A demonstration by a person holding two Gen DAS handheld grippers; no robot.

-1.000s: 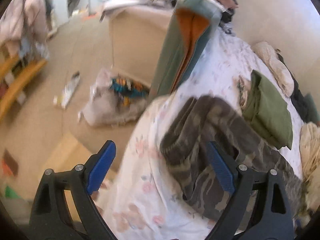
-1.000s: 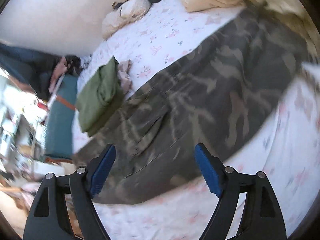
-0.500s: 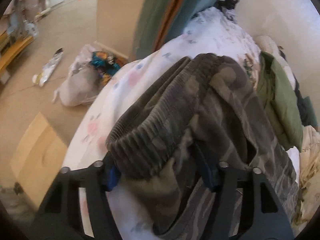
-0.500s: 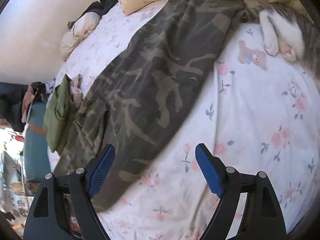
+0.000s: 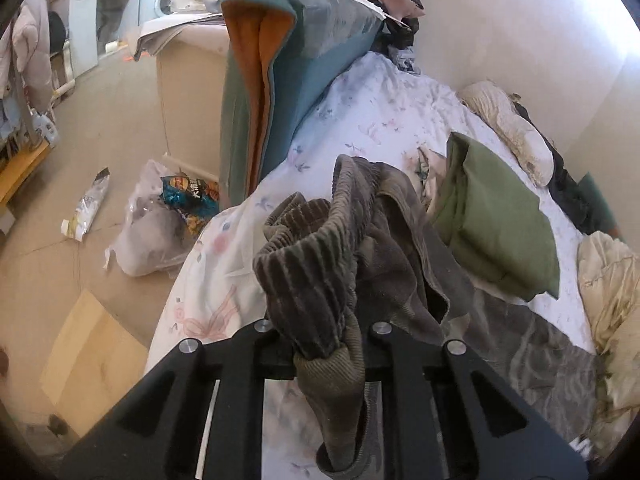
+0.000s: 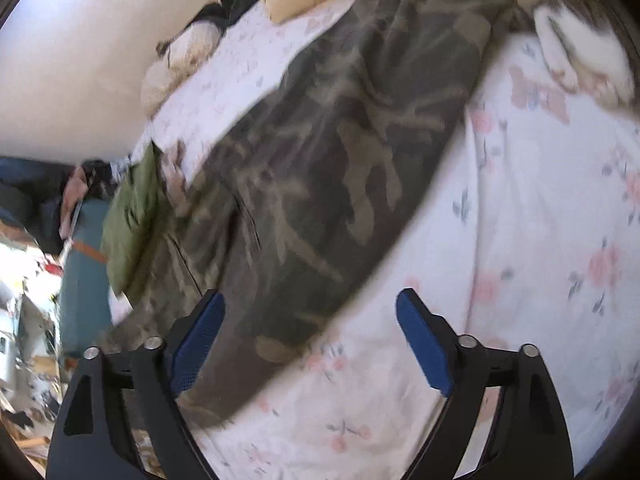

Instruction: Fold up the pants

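Camouflage pants (image 6: 340,160) lie lengthwise across a white floral bedsheet (image 6: 520,240). In the left wrist view their ribbed waistband (image 5: 308,268) stands bunched up in front of the camera. My left gripper (image 5: 320,340) is closing, its jaws pressed on that waistband; the pads are hidden by the cloth. My right gripper (image 6: 310,300) hovers low over the pants' edge near the sheet. Its jaws are opening, its blue pads (image 6: 424,340) are bare, and nothing is pinched between them.
A folded green garment (image 5: 492,216) lies beside the pants. Cream bedding (image 5: 608,280) is heaped at the right, against the wall. A cat's white paw (image 6: 576,52) rests near the pants' far end. A teal and orange blanket (image 5: 272,80) hangs at the bed's end, with a plastic bag (image 5: 160,224) on the floor.
My left gripper went from open beside the waistband to closed on it, and the waistband now stands bunched up. My right gripper has sunk closer to the pants and bed.
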